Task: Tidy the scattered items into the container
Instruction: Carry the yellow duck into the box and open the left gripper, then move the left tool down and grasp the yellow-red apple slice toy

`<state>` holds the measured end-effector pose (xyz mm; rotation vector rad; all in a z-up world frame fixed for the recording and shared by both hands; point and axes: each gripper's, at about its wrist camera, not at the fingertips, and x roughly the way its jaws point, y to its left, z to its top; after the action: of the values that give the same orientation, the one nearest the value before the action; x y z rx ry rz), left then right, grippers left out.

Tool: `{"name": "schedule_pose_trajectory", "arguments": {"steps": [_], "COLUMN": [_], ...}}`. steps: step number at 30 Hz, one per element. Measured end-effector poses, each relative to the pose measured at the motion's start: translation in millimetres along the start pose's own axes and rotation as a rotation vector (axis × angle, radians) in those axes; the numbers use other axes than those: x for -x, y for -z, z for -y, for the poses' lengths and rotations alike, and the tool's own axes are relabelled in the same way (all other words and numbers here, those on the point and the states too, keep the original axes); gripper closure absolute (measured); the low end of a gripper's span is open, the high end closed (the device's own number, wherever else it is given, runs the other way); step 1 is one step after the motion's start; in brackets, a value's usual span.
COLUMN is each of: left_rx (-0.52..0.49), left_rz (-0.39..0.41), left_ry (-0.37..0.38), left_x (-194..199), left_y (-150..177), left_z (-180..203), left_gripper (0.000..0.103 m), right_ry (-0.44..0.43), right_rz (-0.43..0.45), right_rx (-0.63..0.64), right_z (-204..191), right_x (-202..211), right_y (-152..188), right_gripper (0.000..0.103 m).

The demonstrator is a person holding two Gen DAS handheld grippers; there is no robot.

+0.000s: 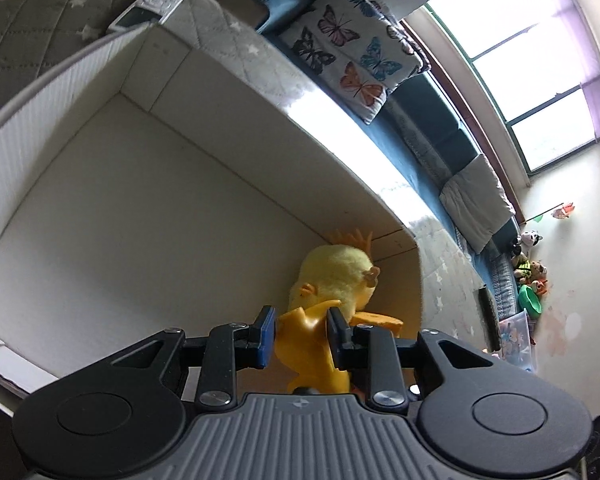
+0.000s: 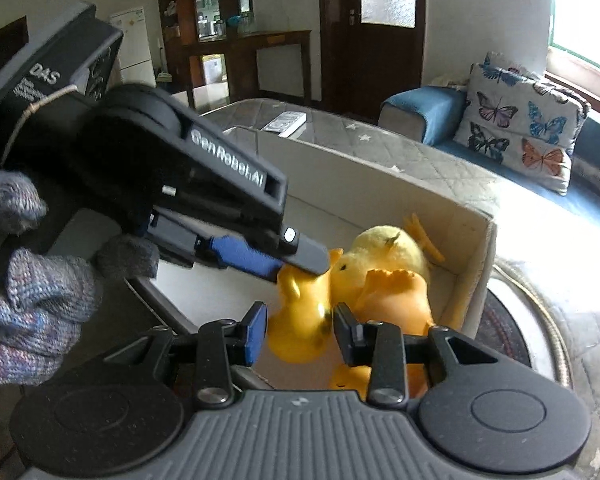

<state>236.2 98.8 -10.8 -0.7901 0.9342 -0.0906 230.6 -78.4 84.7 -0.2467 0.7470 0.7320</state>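
Both wrist cameras look steeply down from close above the white box [image 1: 100, 184]. The left faces the sofa and window; the right faces the door. Both see the yellow toys [image 2: 300, 312].

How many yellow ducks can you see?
3 at least. A fluffy plush duck in the box's corner, and a rubber duck in each hand-held gripper: left and right. More may be hidden.

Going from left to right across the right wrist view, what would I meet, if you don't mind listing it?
Grey knitted glove → black left gripper → glossy yellow rubber duck → fluffy yellow plush chick → white cardboard box's right wall → butterfly-print cushion.
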Motion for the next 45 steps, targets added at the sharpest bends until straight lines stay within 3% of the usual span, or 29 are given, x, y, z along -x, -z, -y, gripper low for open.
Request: {"name": "schedule_pose_trajectory", "arguments": {"steps": [7, 21, 35, 37, 42, 45], "left_rx": [0.004, -0.109, -0.209, -0.215, -0.203, -0.185], "left_rz": [0.009, 0.089, 0.127, 0.130, 0.124, 0.118], "left_ry": [-0.013, -0.013, -0.002, -0.008, -0.022, -0.032], "left_x": [3, 48, 95, 99, 105, 106], "left_y": [3, 23, 75, 81, 92, 94], "left_z": [1, 18, 18, 13, -1, -11], "left_gripper": [0.074, 0.072, 0.072, 0.072, 0.071, 0.071], "right_ry": [0.038, 0.081, 0.064, 0.059, 0.032, 0.022], "right_rz": [0.046, 0.153, 0.128, 0.128, 0.133, 0.126], "right_rx": [-0.024, -0.062, -0.076, -0.073, -0.056, -0.027], "right_z": [2, -15, -55, -62, -79, -92], "right_x": [17, 73, 92, 91, 86, 77], "right_y": [5, 28, 73, 77, 79, 78], "right_gripper": [0.066, 0.059, 0.058, 0.053, 0.053, 0.046]}}
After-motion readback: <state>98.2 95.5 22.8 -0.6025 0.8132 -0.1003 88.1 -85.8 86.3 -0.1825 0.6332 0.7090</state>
